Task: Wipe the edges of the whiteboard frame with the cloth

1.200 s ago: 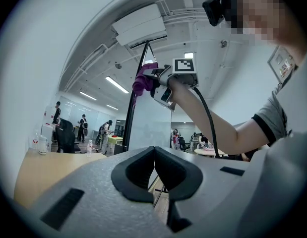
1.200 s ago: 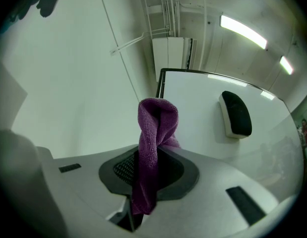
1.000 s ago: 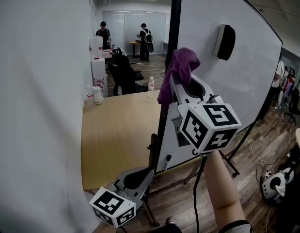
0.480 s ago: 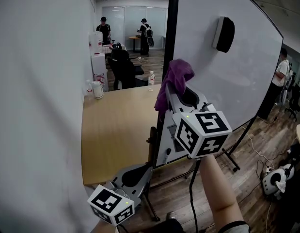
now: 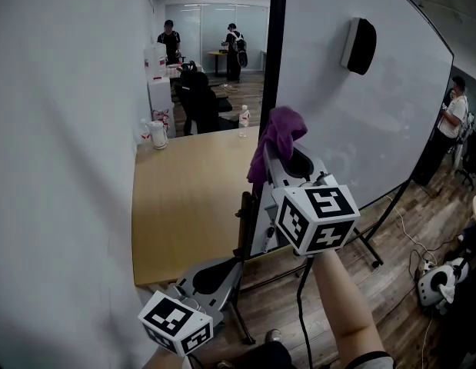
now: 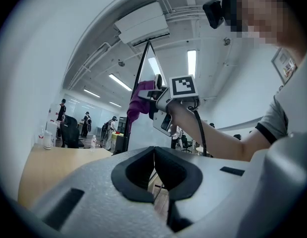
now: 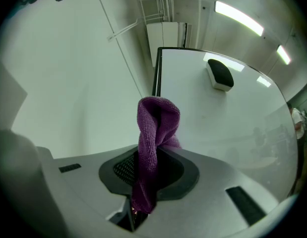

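Observation:
A whiteboard (image 5: 361, 121) on a stand has a black left frame edge (image 5: 277, 52). My right gripper (image 5: 277, 151) is shut on a purple cloth (image 5: 277, 131), and the cloth lies against that edge about halfway up. In the right gripper view the cloth (image 7: 155, 133) sticks up out of the jaws, with the frame edge (image 7: 155, 78) just behind it. My left gripper (image 5: 231, 266) hangs low beside the board's foot, shut with nothing in it. The left gripper view looks up at the cloth (image 6: 139, 97) and at the frame (image 6: 139, 73).
A black eraser (image 5: 359, 44) clings to the board's upper part. A wooden table (image 5: 184, 206) with a bottle (image 5: 243, 120) and a jug (image 5: 158, 134) stands left of the board, against a white wall (image 5: 61, 167). People stand at the back and at the right; cables and a device (image 5: 437, 287) lie on the floor.
My right gripper has slid down the black frame edge with the purple cloth. The left gripper has hardly moved.

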Demonstrator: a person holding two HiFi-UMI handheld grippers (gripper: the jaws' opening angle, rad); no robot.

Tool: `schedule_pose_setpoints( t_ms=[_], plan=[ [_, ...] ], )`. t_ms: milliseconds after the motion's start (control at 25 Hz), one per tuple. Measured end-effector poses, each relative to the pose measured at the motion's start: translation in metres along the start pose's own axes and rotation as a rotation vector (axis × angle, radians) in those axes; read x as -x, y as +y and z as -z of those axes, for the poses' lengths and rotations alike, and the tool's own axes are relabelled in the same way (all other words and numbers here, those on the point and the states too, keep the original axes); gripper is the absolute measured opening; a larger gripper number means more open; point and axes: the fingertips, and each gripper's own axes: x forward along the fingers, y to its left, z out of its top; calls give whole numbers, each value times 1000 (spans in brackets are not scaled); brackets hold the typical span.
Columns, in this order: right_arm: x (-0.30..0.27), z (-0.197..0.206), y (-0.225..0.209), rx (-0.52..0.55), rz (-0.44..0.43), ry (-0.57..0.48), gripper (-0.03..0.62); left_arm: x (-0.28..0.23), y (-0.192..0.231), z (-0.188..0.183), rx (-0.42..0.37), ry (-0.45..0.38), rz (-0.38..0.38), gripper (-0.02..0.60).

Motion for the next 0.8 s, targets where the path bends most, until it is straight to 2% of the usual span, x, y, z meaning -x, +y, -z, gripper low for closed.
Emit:
schedule_pose_setpoints(
  t_ms=[800],
  plan=[
    [8, 42, 4, -21, 13, 50, 67, 7, -1, 14, 32, 18, -18, 18]
  ],
)
